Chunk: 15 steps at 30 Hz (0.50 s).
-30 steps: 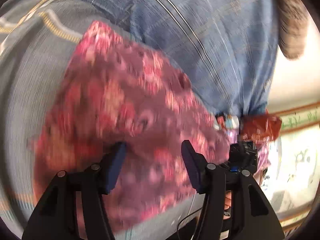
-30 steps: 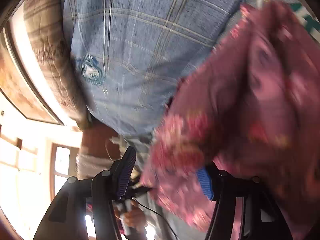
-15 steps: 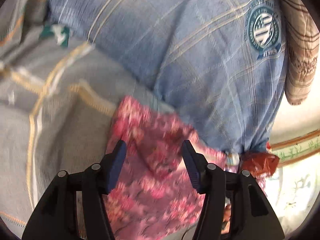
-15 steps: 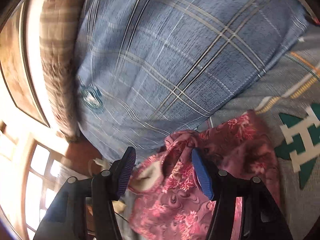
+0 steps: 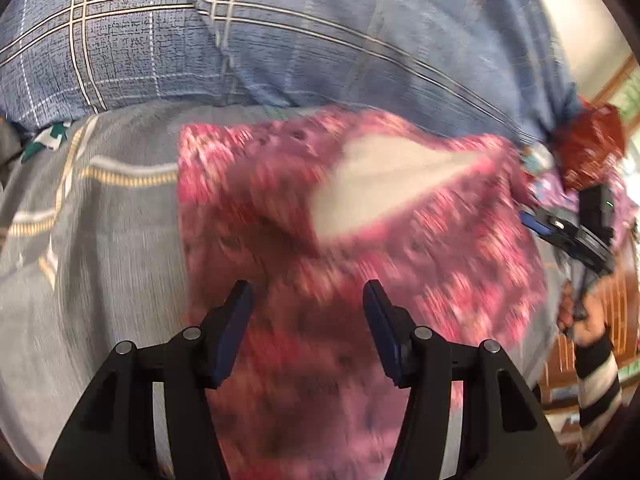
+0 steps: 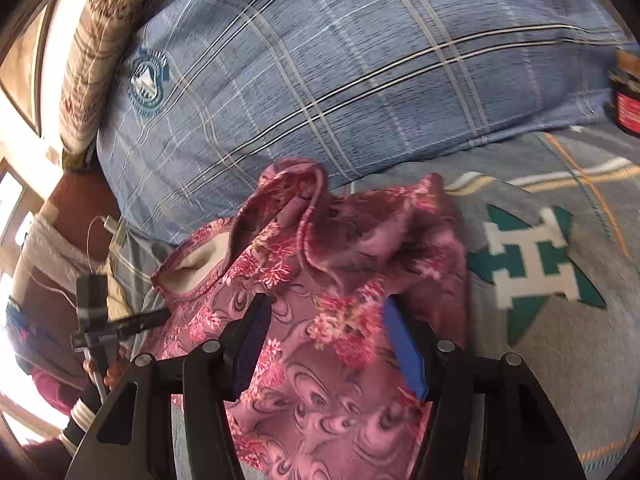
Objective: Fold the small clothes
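Pink floral garment (image 6: pixel 320 312): one, rumpled, lying on our grey patterned bedsheet (image 6: pixel 560 360) against a blue plaid pillow (image 6: pixel 320 72). Left gripper (image 5: pixel 308 320): we hold its jaws apart above the cloth. Right gripper (image 6: pixel 324 336): jaws apart, with the fabric lying between them.

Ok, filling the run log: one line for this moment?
garment: pink floral, rumpled on grey bedspread | left gripper: open | right gripper: open | pillow: behind
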Tool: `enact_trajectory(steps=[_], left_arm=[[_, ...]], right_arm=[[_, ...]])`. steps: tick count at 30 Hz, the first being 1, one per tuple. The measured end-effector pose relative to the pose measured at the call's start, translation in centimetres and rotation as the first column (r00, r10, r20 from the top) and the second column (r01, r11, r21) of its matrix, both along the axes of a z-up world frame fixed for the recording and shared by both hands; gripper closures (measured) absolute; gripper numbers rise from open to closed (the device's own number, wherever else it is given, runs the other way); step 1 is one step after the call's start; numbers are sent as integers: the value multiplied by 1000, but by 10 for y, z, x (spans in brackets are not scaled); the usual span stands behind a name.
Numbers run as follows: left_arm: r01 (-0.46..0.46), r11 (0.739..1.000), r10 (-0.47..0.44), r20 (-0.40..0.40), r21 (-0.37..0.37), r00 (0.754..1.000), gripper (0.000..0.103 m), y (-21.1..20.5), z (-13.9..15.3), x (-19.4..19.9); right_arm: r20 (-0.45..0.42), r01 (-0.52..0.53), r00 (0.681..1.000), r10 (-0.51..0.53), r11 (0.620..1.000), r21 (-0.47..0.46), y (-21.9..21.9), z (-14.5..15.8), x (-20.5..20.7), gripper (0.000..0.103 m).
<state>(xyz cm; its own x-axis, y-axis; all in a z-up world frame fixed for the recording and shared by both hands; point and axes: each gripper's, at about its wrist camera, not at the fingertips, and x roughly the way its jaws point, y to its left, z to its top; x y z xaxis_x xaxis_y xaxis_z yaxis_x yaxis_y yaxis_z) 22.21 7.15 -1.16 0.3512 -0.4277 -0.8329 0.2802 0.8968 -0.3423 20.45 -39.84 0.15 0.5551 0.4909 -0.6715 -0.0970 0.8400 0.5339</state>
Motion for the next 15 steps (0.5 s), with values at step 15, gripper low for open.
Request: enact_trajectory(steps=[15], left_arm=[[-400, 903, 387, -109, -154, 916, 47, 73, 15, 89]], right_arm=[[12, 194, 980, -197, 975, 105, -37, 11, 36, 42]])
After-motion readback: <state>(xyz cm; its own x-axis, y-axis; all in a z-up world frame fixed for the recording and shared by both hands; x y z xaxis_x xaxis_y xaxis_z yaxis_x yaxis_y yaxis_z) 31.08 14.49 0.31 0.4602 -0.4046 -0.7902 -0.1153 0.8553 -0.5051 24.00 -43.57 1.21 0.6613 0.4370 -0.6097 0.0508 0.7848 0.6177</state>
